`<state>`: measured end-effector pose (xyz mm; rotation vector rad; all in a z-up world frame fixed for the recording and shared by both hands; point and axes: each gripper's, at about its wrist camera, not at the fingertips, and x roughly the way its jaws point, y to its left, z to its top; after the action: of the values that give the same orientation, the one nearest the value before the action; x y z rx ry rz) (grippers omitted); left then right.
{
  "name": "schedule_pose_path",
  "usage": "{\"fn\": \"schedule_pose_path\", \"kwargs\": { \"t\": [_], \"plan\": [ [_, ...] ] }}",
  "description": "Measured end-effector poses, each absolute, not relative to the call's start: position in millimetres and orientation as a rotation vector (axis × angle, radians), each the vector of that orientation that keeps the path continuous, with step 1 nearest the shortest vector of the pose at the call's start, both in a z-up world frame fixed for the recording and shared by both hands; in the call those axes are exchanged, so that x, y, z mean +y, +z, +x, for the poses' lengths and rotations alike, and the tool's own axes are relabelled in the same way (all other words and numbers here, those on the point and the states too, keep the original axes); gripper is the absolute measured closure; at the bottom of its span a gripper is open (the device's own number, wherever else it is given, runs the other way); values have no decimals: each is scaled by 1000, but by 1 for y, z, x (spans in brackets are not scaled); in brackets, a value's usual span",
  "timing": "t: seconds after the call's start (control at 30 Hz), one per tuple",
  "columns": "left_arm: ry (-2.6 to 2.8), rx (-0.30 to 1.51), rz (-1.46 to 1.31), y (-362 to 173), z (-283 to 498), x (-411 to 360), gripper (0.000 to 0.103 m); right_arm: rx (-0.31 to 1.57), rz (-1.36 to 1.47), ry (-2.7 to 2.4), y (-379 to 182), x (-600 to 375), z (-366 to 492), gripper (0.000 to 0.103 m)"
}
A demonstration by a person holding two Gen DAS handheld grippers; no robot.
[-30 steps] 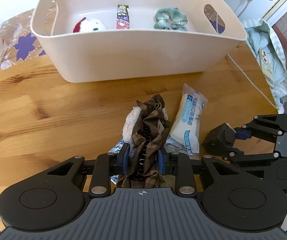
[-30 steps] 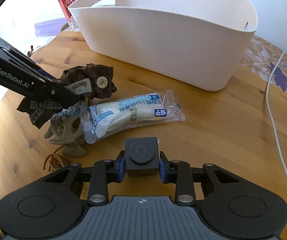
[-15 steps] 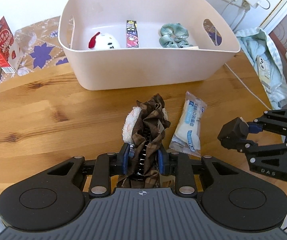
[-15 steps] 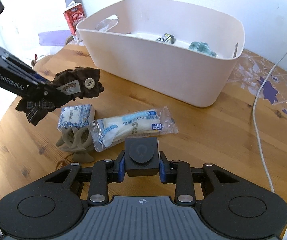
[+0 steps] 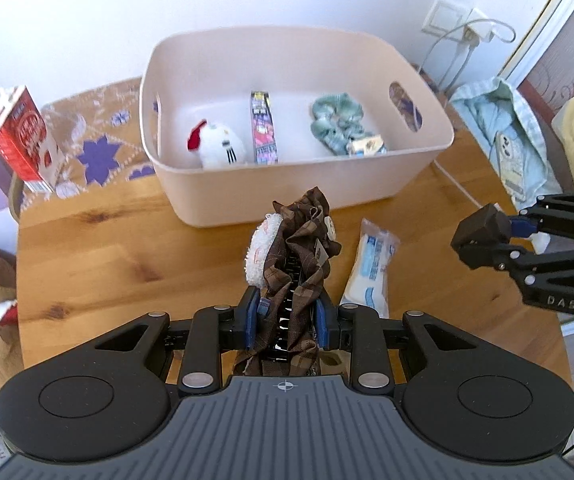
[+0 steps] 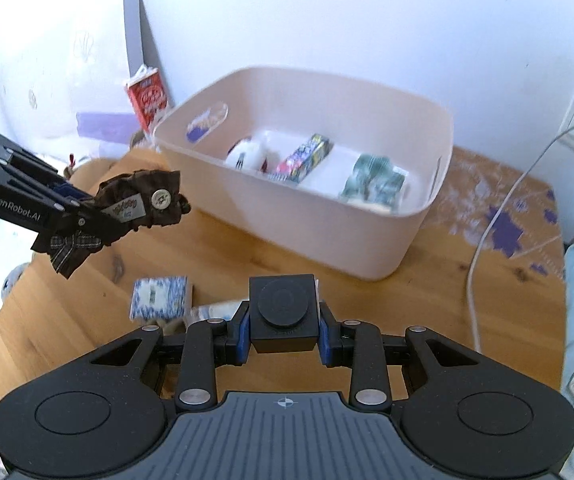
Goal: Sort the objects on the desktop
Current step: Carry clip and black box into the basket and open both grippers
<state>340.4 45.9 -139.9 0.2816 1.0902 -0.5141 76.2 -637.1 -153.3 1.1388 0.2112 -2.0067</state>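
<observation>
My left gripper [image 5: 287, 316] is shut on a brown plaid hair clip [image 5: 303, 248] with a white fluffy part, held in the air in front of the white basket [image 5: 367, 188]. It also shows in the right wrist view [image 6: 143, 200]. My right gripper [image 6: 283, 330] is shut on a black cube [image 6: 282, 312], held high above the table; it shows in the left wrist view [image 5: 483, 236] at the right. The basket [image 6: 287, 236] holds a white plush, a colourful bar and a green scrunchie. A white-and-blue packet [image 5: 371, 268] lies on the wooden table.
A blue-patterned tissue pack [image 6: 159, 298] lies on the table [image 5: 107, 272]. A red carton [image 5: 19, 140] stands at the back left. A white cable [image 6: 483, 248] runs along the right side. Light blue cloth [image 5: 503, 132] hangs off the right edge.
Both grippers have risen well above the table with their objects. The basket's inside has come into view and the table looks farther away.
</observation>
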Motion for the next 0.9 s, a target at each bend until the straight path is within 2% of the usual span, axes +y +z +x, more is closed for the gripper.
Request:
{"fn": "schedule_pose_path", "kwargs": {
  "t": [0.4, 0.9],
  "plan": [
    [-507, 984, 260, -97, 363, 41, 75, 96, 1087, -2139, -123, -629, 38, 73],
    [-477, 900, 272, -85, 438, -8, 75, 108, 1012, -2250, -112, -655, -37, 73]
  ]
}}
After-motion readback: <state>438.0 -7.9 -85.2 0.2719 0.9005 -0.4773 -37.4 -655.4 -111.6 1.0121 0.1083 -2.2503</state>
